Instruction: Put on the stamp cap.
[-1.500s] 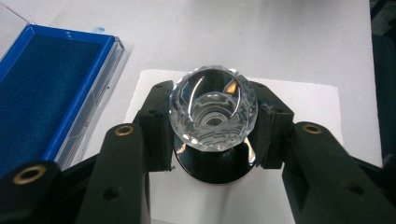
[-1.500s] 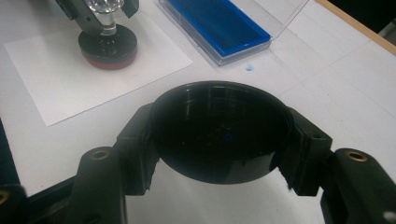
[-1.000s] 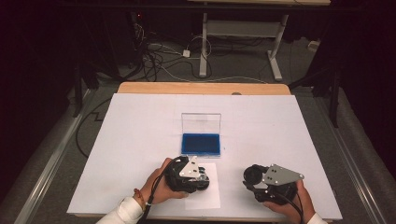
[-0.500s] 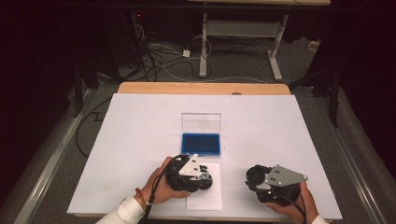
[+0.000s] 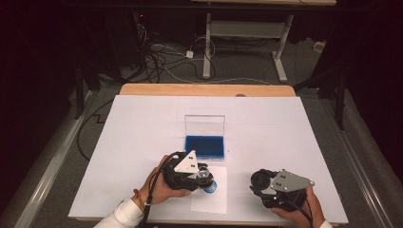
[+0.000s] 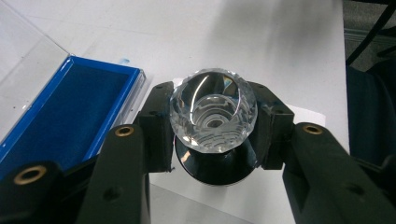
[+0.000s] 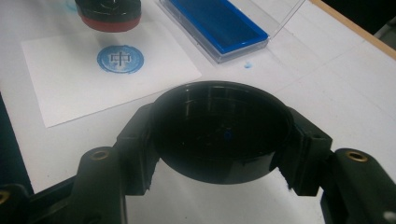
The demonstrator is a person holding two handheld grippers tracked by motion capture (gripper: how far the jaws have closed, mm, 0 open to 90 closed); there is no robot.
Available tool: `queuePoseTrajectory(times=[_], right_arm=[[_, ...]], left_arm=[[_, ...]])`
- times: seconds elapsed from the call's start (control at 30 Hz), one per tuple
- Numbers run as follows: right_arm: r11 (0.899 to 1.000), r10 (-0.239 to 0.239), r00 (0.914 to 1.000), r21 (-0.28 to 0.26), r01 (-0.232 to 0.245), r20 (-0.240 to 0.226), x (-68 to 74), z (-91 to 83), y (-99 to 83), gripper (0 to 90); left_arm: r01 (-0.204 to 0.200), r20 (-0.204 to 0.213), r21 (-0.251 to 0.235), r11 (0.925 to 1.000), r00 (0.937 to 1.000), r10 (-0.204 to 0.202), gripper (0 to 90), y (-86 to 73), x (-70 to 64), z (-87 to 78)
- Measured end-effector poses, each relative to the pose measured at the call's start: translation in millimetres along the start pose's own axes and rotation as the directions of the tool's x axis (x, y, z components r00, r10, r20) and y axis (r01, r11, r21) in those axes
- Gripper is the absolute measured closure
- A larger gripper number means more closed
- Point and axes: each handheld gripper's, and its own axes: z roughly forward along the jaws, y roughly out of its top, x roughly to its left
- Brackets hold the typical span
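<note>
Two grippers are at work over the white tabletop [image 5: 142, 123], each closed on a separate part. The left gripper [image 6: 214, 126] has its jaws clamped on either side of a stamp [image 6: 214, 116] with a clear faceted crystal knob above a round black body; in the right gripper view the stamp's [image 7: 108, 11] underside shows a reddish rim, raised just above the sheet of paper [image 7: 60, 88] and standing just beside a round blue imprint [image 7: 120, 59] bearing a character. In the high view the left gripper [image 5: 202, 176] sits at the sheet's [image 5: 211, 202] upper left edge, with the imprint [image 5: 210, 186] partly visible beneath it. The right gripper [image 7: 219, 135] has its jaws shut against both sides of a round black cap [image 7: 219, 130], its hollow facing the camera, held clear of the tabletop near the front right edge [image 5: 260, 183]. An open blue ink pad [image 5: 205, 147] with a clear upright lid lies just behind the paper, apart from both grippers.
</note>
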Motion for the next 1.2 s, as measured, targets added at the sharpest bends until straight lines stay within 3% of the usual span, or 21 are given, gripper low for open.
queuePoseTrajectory(times=[0.43, 1.2], right_arm=[[1.000, -0.002, 1.0000, 0.002, 0.002, 0.001, 0.2, -0.1, -0.3, 38.7], [1.000, 0.001, 0.9999, -0.012, -0.001, 0.011, -2.8, -3.4, -0.1, 38.7]], left_arm=[[0.014, -0.040, -0.063, 0.9979, 0.9991, -0.016, 54.6, 1.4, 5.7, -24.0], [0.070, -0.122, -0.113, 0.9911, 0.9890, -0.083, 54.6, -10.3, 24.0, -53.2]])
